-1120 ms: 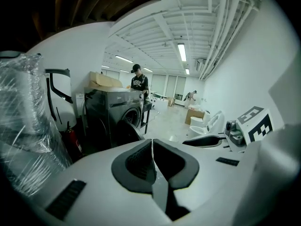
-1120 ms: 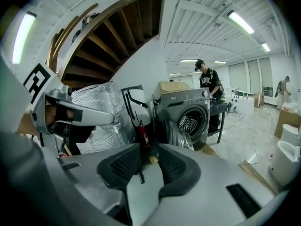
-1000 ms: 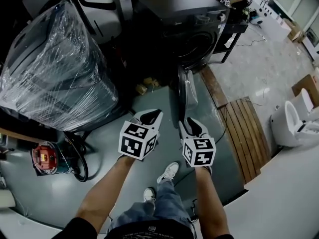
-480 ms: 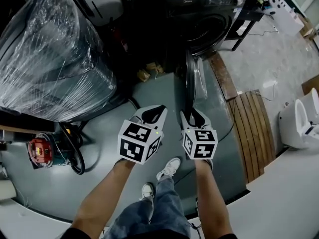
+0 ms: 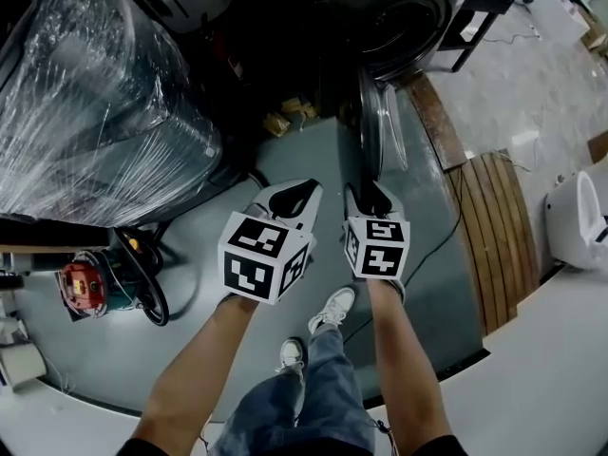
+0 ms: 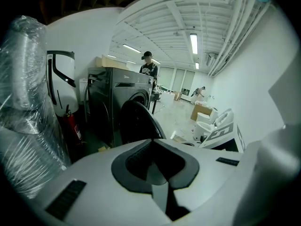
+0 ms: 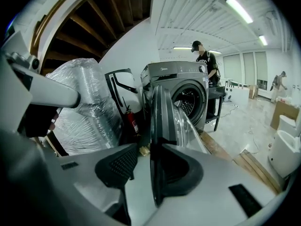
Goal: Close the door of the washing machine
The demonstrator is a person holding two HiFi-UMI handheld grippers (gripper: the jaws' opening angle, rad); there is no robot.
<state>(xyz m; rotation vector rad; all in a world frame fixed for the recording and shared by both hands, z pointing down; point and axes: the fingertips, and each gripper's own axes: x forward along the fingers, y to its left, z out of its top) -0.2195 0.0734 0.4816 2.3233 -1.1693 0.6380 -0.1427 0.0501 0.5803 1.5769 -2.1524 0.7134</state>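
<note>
The dark grey washing machine (image 5: 399,27) stands at the top of the head view, its drum (image 7: 190,102) exposed. Its round door (image 5: 372,126) is swung wide open and points edge-on toward me. My right gripper (image 5: 369,190) is open around the door's near rim (image 7: 157,140). The rim lies against the right pad (image 7: 183,171), and a gap shows at the left pad (image 7: 117,166). Just left of the door, my left gripper (image 5: 306,190) is shut and holds nothing. The door (image 6: 136,121) rises beyond its tips (image 6: 153,142).
A large plastic-wrapped appliance (image 5: 95,112) fills the left side. A red power tool (image 5: 84,288) and a black hose (image 5: 147,274) lie on the floor below it. Wooden slats (image 5: 499,226) and a white toilet (image 5: 579,217) are at the right. A fire extinguisher (image 7: 131,121) stands left of the machine, and a person (image 7: 204,55) stands behind it.
Both grippers have come down and forward toward the door. The right gripper's jaws have widened and now straddle the door's rim.
</note>
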